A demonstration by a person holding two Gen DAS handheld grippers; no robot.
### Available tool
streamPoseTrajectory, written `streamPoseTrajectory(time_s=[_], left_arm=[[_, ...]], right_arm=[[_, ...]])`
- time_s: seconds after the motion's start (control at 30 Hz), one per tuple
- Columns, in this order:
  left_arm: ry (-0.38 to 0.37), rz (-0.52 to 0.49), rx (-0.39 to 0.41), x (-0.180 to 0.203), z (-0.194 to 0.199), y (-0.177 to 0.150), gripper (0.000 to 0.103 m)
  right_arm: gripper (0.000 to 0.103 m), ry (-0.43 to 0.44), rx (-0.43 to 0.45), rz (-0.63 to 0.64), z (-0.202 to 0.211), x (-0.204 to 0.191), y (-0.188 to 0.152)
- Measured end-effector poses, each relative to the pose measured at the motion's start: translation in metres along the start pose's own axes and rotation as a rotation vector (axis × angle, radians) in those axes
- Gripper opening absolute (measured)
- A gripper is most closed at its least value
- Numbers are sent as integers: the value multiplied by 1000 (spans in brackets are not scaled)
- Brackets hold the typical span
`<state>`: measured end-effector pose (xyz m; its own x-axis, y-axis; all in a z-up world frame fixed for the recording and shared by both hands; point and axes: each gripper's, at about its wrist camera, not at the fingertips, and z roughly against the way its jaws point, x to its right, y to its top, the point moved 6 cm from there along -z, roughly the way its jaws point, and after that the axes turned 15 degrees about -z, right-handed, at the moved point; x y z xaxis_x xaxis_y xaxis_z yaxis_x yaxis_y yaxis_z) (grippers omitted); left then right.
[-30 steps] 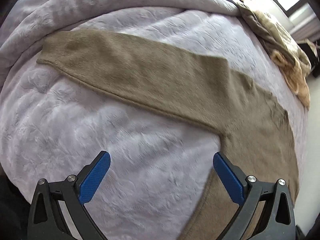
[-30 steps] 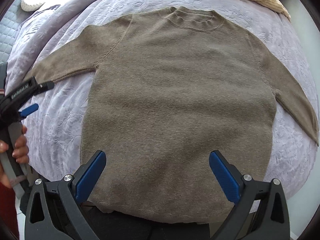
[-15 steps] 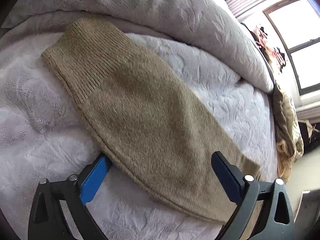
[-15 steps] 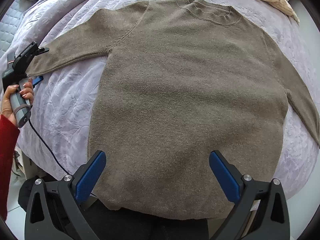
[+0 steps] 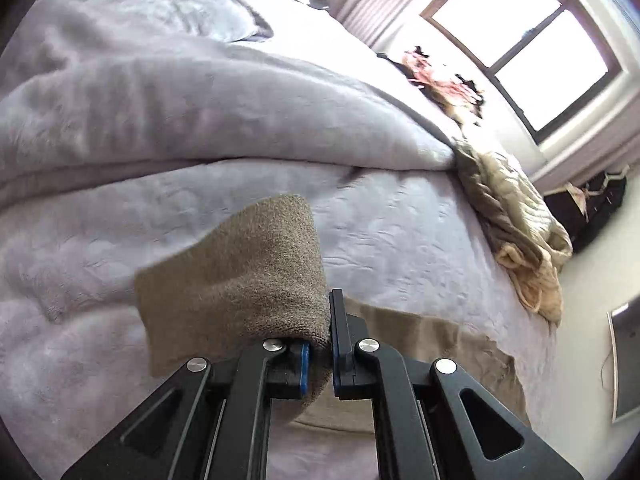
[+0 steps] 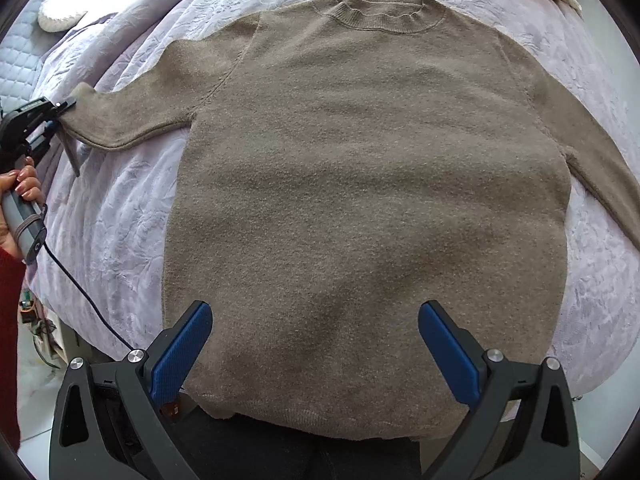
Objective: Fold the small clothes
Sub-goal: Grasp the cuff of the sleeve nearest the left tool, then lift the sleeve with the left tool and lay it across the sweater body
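Sweater [image 6: 360,184] in taupe knit lies face up and spread flat on the lavender bed [image 6: 120,216], its hem just ahead of the right gripper [image 6: 316,344], whose blue fingers [image 6: 180,352] stand wide apart above it with nothing between them. Its sleeve cuff [image 5: 240,280] is pinched between the fingers of the left gripper [image 5: 318,354], which have just closed on it. Beyond those fingers a crumpled beige garment [image 5: 516,232] lies at the bed's edge.
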<state>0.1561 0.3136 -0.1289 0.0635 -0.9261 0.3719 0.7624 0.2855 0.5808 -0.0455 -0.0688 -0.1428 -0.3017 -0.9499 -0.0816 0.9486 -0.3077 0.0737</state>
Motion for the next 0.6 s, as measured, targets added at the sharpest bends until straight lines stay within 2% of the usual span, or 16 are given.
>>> streamPoseTrajectory(time_s=[0.17,0.33,0.47,0.53,0.6], left_arm=[[-152,-194,17,132,4,12,9],[-308,-368,-46,272,-19,-22,9],[-334,-502,-159,352,-64,-78,9],[-285,-558,-232,371,-92,-110,9],[-236,-598,-307,373,-113,-138,9]], right_arm=[[103,36,36,-42,13,32,23],[103,45,58,-131,18,88,41],[103,20,67,-219,15,142,48],[103,1,59,-257,10,169,49],[103,-15,52,-288,5,193,49]])
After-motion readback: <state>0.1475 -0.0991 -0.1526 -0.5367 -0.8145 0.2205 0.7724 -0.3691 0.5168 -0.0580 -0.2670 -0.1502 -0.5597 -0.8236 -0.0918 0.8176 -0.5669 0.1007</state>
